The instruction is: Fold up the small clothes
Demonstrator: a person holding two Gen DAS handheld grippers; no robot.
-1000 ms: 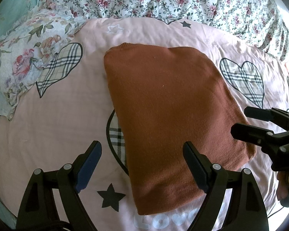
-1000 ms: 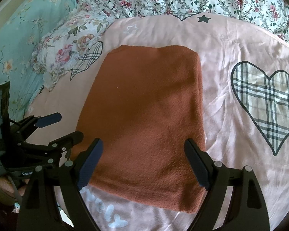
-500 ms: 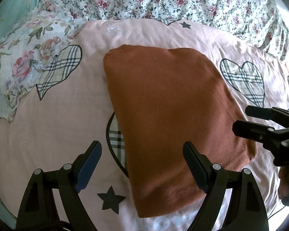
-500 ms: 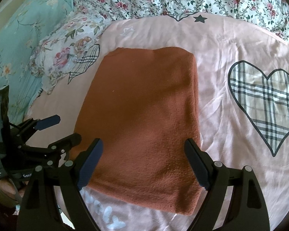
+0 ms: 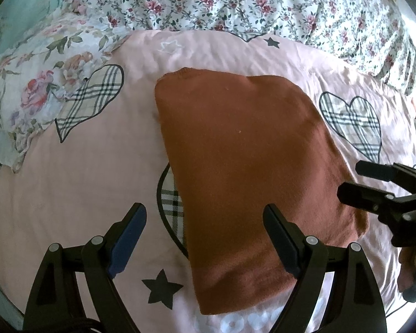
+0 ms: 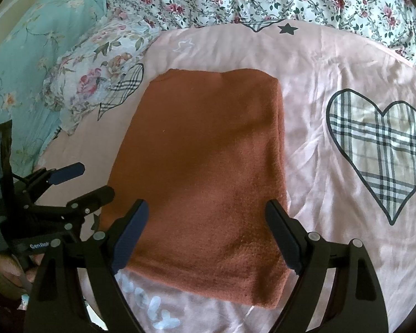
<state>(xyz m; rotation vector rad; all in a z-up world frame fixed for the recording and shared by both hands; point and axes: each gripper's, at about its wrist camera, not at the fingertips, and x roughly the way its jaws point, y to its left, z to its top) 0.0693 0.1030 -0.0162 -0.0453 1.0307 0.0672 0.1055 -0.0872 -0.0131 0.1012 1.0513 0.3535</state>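
Observation:
A rust-brown knit garment [image 5: 244, 172] [image 6: 205, 172] lies folded into a long rectangle on the pink sheet [image 5: 77, 172]. My left gripper [image 5: 205, 222] hovers open over the garment's near left edge, one finger above bare sheet, the other above the cloth. My right gripper [image 6: 208, 219] stands open above the garment's near end, nothing between its blue pads. Each gripper shows in the other's view: the right gripper [image 5: 374, 188] beside the garment's right edge, the left gripper [image 6: 77, 186] beside its left edge. Neither touches the cloth.
The pink sheet [image 6: 332, 83] carries plaid hearts [image 6: 380, 149], black stars and white lettering. A floral pillow [image 5: 41, 88] lies at the left, a rose-print quilt [image 5: 235, 2] along the back, teal bedding [image 6: 27, 55] at far left. A hand [image 5: 413, 266] holds the right gripper.
The garment sits slightly lower in both views than a second ago. Both grippers stay open and in place.

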